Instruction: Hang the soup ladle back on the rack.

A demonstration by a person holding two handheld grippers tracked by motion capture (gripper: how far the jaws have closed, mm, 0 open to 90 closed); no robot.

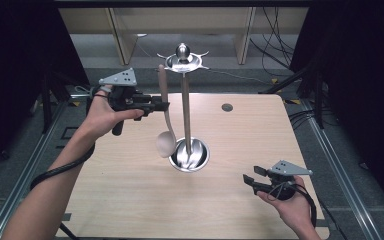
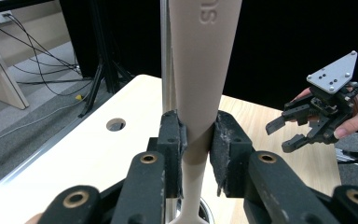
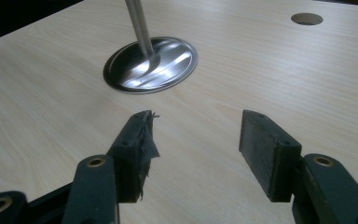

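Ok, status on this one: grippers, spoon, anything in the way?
Left gripper shut on spoon handle, spoon hanging bowl-down beside stand. Right gripper open, low over table. Nothing in the way.

Looks like a lab / recording setup, not a home. Pale wood surface (image 1: 130, 200) w/ a round cable hole (image 1: 227, 107), black curtains (image 1: 15, 65) on both sides, loose cables (image 1: 275, 45) on grey floor, a black tripod (image 2: 100, 70) beside the surface, metal rails (image 1: 340, 165) along the edges, plain wooden furniture legs (image 1: 120, 35) at back.
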